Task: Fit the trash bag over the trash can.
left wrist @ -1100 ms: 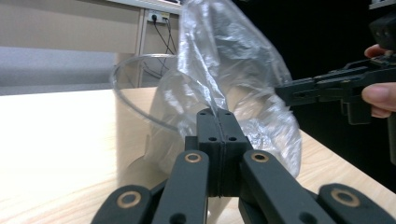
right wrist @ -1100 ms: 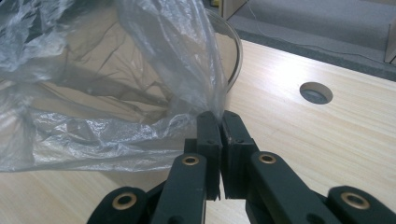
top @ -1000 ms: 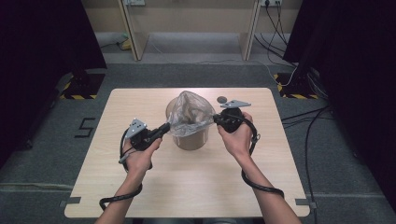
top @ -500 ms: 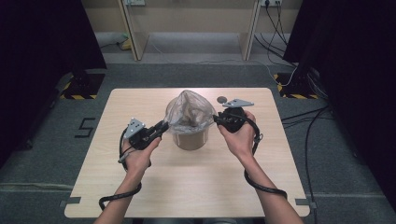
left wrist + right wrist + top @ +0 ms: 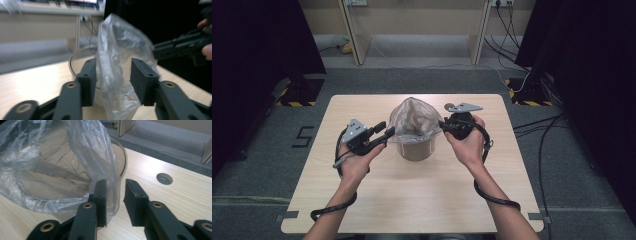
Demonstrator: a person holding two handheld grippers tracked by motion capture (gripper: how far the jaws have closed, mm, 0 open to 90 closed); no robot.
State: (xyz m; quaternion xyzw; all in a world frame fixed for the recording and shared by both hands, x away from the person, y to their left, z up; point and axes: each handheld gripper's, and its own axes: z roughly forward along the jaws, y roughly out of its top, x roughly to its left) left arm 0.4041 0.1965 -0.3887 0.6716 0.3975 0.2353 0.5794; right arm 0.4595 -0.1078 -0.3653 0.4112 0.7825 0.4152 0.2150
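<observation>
A clear plastic bag [image 5: 414, 116] stands puffed up out of a round container [image 5: 416, 149] at the table's middle. My left gripper [image 5: 384, 133] is at the bag's left side, open. In the left gripper view its jaws straddle the bag [image 5: 117, 50], one on each side of a fold, without pinching it [image 5: 113, 77]. My right gripper [image 5: 443, 125] is at the bag's right edge, also open. In the right gripper view the film [image 5: 50, 170] drapes over the left jaw and into the gap [image 5: 115, 193], beside the container's rim [image 5: 123, 160].
The wooden table [image 5: 422, 200] has a small round hole [image 5: 164, 178] near its far right. Cables trail from both grippers across the table's near part. Desk legs [image 5: 352, 35] stand on the floor beyond the table.
The left gripper has drawn back a little to the left and its jaws stand wider apart. The right gripper has barely moved.
</observation>
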